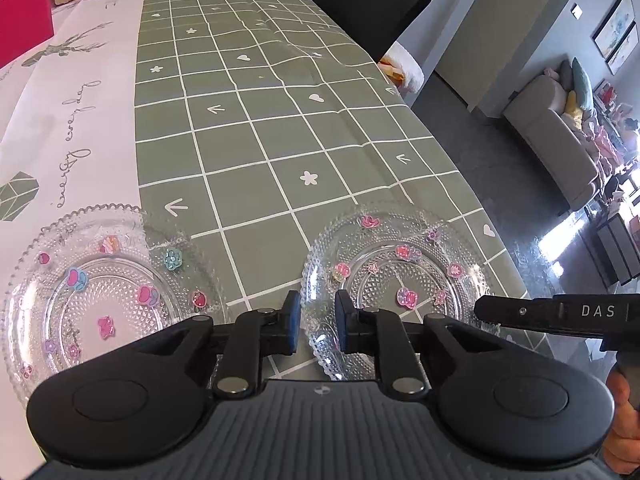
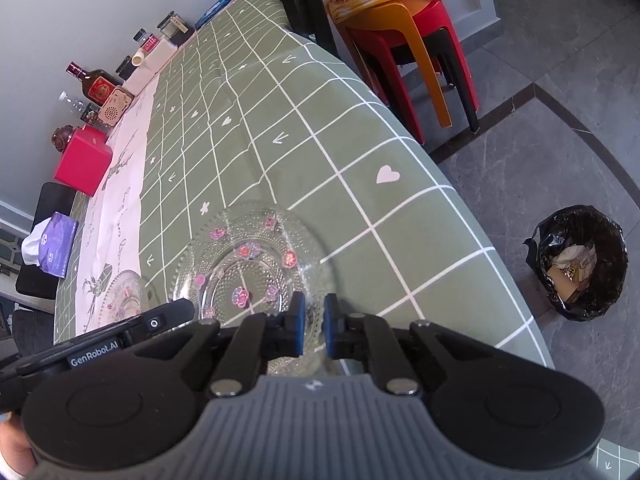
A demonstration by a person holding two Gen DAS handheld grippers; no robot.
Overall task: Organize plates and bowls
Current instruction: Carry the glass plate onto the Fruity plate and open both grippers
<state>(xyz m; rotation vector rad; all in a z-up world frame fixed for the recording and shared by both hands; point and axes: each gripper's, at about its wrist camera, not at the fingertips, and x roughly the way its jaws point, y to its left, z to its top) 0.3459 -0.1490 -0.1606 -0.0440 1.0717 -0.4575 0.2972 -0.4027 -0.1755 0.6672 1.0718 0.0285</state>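
Fingers [image 2: 297, 330] astride glass plate [image 2: 256, 256] rim

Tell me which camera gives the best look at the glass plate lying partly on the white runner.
The left wrist view. There the second glass plate shows almost whole, stickers and beaded rim clear, left of the left gripper. The right wrist view catches only a small part of it at lower left, behind the other gripper's body.

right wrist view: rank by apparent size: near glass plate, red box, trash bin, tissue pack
1. near glass plate
2. trash bin
3. red box
4. tissue pack
The last two are close; distance and fisheye skew it.
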